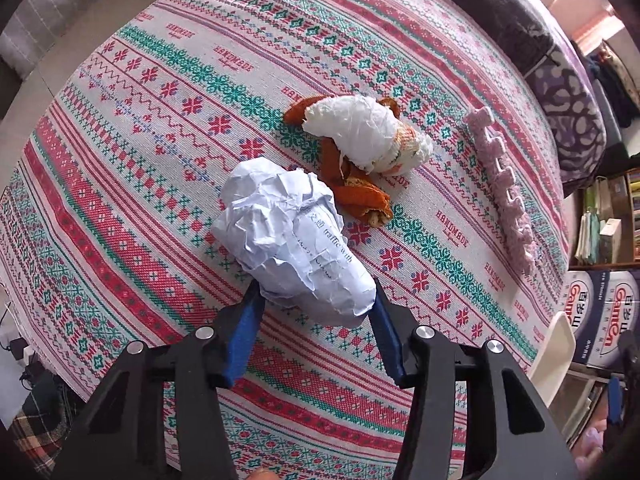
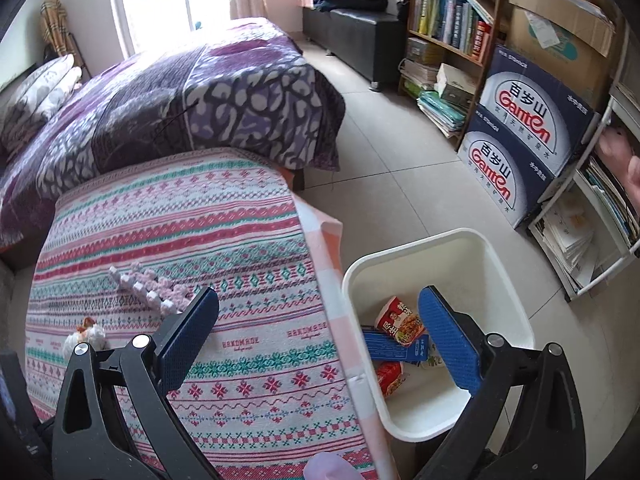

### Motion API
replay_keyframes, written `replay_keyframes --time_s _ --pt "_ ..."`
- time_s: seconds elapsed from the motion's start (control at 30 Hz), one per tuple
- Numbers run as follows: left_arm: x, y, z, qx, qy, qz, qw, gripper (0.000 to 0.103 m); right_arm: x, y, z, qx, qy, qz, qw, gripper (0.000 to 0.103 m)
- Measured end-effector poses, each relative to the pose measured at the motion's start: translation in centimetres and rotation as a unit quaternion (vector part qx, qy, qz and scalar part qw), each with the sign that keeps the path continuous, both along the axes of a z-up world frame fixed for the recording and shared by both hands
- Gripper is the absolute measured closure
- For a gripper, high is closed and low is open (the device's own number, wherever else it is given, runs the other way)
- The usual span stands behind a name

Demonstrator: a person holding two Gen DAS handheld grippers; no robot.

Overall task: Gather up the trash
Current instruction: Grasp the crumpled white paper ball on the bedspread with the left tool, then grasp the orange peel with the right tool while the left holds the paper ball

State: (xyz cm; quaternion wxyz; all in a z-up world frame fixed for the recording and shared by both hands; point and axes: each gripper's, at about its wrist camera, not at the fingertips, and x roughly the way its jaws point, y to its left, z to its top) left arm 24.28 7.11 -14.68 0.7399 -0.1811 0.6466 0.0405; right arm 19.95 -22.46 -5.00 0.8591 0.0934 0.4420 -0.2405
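On the patterned tablecloth [image 1: 168, 184] lies a crumpled white paper ball [image 1: 288, 236] with printed text. My left gripper [image 1: 316, 292] points down at it, and its blue pads [image 1: 248, 320] press against the near end of the ball from both sides. Just beyond the ball sits a wad of white tissue on orange peel [image 1: 360, 140]. In the right wrist view that same wad [image 2: 86, 334] is small at the far left. My right gripper [image 2: 318, 292] is open and holds nothing, spanning the table edge and the white bin [image 2: 400, 256]. The bin holds wrappers [image 2: 400, 320] and a blue box.
A pink knitted strip [image 1: 504, 188] lies along the cloth's right side, also seen as the strip [image 2: 148, 288]. A bed with a purple blanket [image 2: 180, 92] borders the table. A bookshelf [image 2: 452, 20] and blue cartons [image 2: 520, 132] stand beyond the bin on tiled floor.
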Motion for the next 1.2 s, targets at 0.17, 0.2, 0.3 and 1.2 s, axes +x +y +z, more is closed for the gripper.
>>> replay_keyframes --time_s 0.17,0.2,0.3,1.2 --pt "-0.3 4.5 2.6 -0.032 -0.033 0.031 0.9985 0.053 1.3 4.3 -1.9 -0.013 0.014 0.068 0.997 0.007" --pt "-0.3 5.3 3.3 -0.033 -0.043 0.038 0.9978 0.053 1.4 4.7 -2.0 -0.013 0.015 0.081 0.997 0.007" --pt "0.0 7.5 5.7 -0.019 -0.084 0.054 0.9948 0.053 1.8 7.4 -3.0 -0.014 0.026 0.135 0.99 0.007" --pt "0.5 14.8 14.1 -0.031 -0.214 0.097 0.9716 0.053 4.9 19.0 -8.7 0.104 0.065 0.295 0.948 0.083"
